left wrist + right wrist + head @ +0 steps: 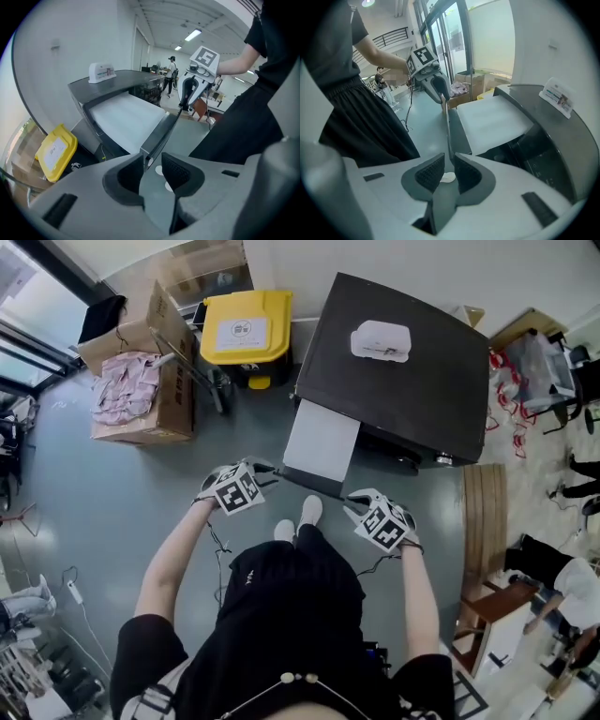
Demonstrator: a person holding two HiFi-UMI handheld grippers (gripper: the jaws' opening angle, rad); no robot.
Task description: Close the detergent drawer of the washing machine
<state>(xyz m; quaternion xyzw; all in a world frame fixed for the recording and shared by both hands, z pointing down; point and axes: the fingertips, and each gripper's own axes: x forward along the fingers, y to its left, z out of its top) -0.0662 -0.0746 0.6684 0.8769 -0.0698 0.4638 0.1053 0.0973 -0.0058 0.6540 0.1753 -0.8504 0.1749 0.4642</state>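
Claws: left claw [152, 160] and right claw [449, 159] angled downward, jaws of each parted by a narrow gap, clamping nothing.
Between the jaws: only grey floor and white shoes [300, 517].
Detergent drawer [322, 439]: pulled well out of washing machine [403, 371], straight ahead, between both claws.
Front panel [312, 486]: just past the tips, one end at each claw; contact not discernible.
Axis: long side running away from the claws into the machine; front panel crosswise, facing them.
Around: white box [381, 340] on the machine top, far ahead; yellow bin [247, 327], cardboard box [150, 381] and pink cloth [120, 388] beyond and left of left claw; wooden planks [485, 521] right of right claw.
In the way: shoes on the floor, just claw-side of the front panel.
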